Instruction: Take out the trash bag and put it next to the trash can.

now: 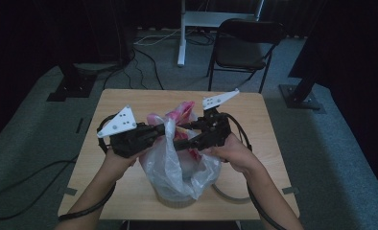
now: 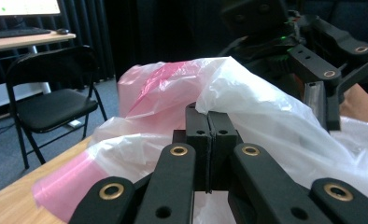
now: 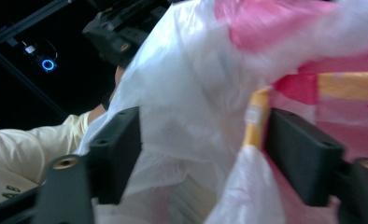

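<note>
A clear white plastic bag [image 1: 177,167] stands on the wooden table [image 1: 120,100], with pink plastic [image 1: 180,112] bunched behind its top. My left gripper [image 1: 164,129] is shut on the bag's upper edge, and in the left gripper view its jaws are pressed together on the white film [image 2: 247,102]. My right gripper [image 1: 184,136] comes in from the right at the bag's mouth. It is open, with white film [image 3: 191,102] and pink and yellow plastic [image 3: 313,88] lying between its spread jaws.
A black folding chair [image 1: 242,48] stands beyond the table's far edge. A white desk leg [image 1: 181,33] and dark stands rise at the back. Cables run over the grey floor on the left. Bare tabletop lies to both sides of the bag.
</note>
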Tool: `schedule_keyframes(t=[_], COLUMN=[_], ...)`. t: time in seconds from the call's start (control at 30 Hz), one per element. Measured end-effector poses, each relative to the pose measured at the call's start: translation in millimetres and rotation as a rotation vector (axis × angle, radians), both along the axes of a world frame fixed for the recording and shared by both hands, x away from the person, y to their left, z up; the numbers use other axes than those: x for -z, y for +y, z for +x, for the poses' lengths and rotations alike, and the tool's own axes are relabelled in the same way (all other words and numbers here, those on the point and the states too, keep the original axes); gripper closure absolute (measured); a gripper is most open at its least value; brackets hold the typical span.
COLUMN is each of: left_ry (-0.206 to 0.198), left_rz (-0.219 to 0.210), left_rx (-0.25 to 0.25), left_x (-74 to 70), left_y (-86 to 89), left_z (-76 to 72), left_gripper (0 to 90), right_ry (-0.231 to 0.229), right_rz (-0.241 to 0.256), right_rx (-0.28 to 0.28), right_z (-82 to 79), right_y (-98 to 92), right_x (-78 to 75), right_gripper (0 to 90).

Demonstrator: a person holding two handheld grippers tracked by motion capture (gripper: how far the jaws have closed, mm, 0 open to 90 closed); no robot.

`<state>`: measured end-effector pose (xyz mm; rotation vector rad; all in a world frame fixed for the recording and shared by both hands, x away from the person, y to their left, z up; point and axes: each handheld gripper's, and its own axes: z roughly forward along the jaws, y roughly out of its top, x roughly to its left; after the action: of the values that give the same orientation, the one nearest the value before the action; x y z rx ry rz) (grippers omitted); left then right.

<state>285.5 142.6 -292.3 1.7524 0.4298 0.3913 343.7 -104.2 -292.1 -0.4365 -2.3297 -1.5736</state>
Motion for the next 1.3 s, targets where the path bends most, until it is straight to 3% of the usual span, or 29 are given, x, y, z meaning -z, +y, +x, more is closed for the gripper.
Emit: schedule_keyframes(t=[0.07,0.1,0.17,0.27,0.33,0.43,0.53,0.7,0.8,0.9,1.03,1.17,1.3], left_ry=[0.003,0.000,0.006,0.015,0.023,0.073,0.119,0.173,0.171,0.222,0.206,0.181,0.153], left_rz=[-0.023,-0.030,-0.054,-0.043,-0.048,-0.025,0.003,0.025,0.076,0.114,0.235,0.270,0.296], left_rx=[0.030,0.033,0.053,0.060,0.058,0.037,0.032,0.051,0.065,0.109,0.079,0.070,0.044], left_x=[-2.9,-4.6,-7.2,-7.0,-3.5,1.0,7.8,17.6,20.6,22.9,27.3,27.2,24.8], left_y=[-3.2,-3.7,-2.5,-0.1,4.2,12.7,26.4,42.4,42.2,35.8,20.5,9.5,-1.1], left_z=[-1.4,-2.4,-3.4,-3.5,-3.0,-2.9,-4.4,-4.2,-6.8,-7.2,-6.2,-8.7,-11.8], left_gripper=[89.5,89.5,89.5,88.4,78.0,43.2,28.9,28.8,27.5,26.4,26.4,26.4,26.4], right_ry=[-0.026,-0.035,-0.075,-0.139,-0.135,-0.129,-0.120,-0.103,-0.101,-0.100,-0.059,-0.029,-0.027], right_rz=[-0.052,-0.089,-0.145,-0.205,-0.209,-0.164,-0.114,-0.047,-0.011,0.005,0.074,0.155,0.166], right_rx=[-0.001,0.000,-0.011,0.017,0.046,0.098,0.159,0.184,0.189,0.200,0.174,0.163,0.185], right_z=[-2.1,-3.2,-5.9,-8.2,-5.3,1.9,12.0,25.7,29.8,32.0,35.7,38.9,39.7], right_y=[6.5,10.0,14.7,17.3,14.1,2.0,-13.6,-31.4,-36.9,-39.7,-44.2,-50.4,-51.9], right_x=[-0.3,0.0,-1.5,-2.2,-2.9,-8.8,-21.3,-46.8,-59.7,-65.7,-69.2,-76.2,-82.4], right_gripper=[23.9,28.7,46.8,88.7,89.7,89.9,90.0,90.0,90.0,90.0,90.0,90.0,90.0])
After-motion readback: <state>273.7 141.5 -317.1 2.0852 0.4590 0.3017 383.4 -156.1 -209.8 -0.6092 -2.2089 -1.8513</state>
